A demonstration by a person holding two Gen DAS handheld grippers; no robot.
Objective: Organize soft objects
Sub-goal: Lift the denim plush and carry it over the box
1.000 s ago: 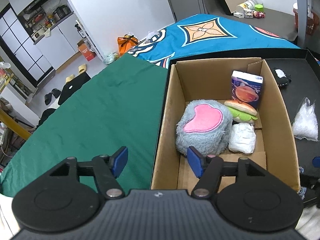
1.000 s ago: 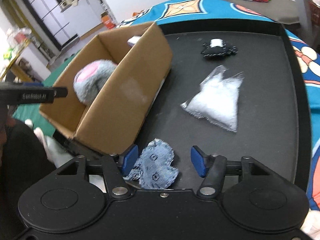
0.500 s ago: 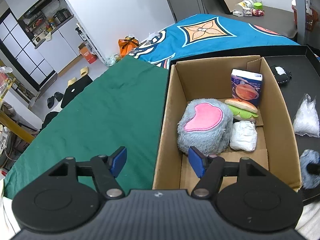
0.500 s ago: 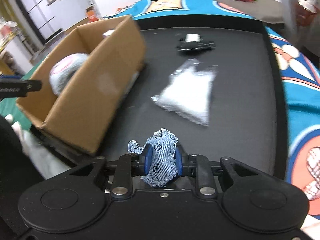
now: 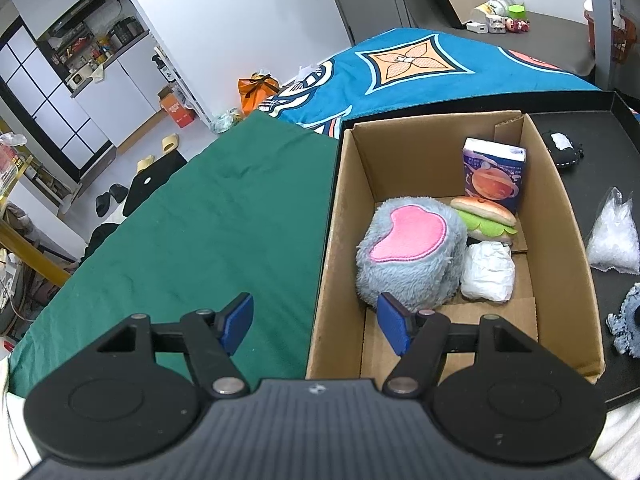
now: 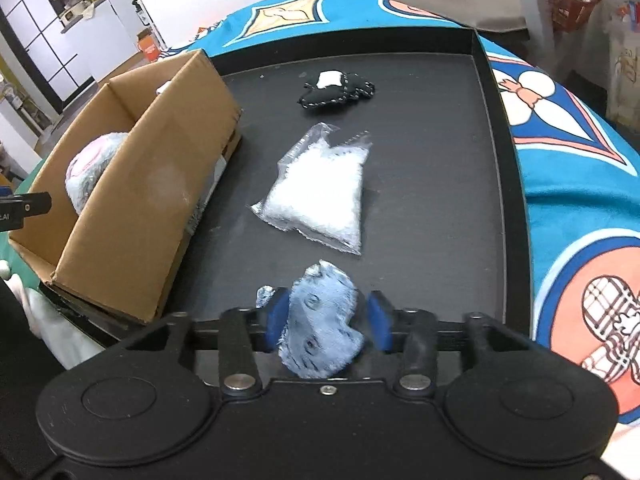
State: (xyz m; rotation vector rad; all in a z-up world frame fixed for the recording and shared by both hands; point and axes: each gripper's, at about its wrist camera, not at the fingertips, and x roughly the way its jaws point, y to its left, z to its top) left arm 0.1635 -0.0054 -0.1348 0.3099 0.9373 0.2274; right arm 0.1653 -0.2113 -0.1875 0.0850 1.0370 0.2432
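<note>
Right claw (image 6: pixel 323 322) opening around blue denim soft toy (image 6: pixel 322 324) near black tray's (image 6: pixel 498 168) front edge, left claw (image 5: pixel 316 322) spread astride cardboard box's (image 5: pixel 560 216) left wall, empty, plastic bag (image 6: pixel 320 196) mid-tray, bare tray rightward.

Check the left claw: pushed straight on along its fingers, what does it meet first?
Probably the near left wall of the cardboard box, which sits between the open left claw fingers; depth is unclear.
</note>
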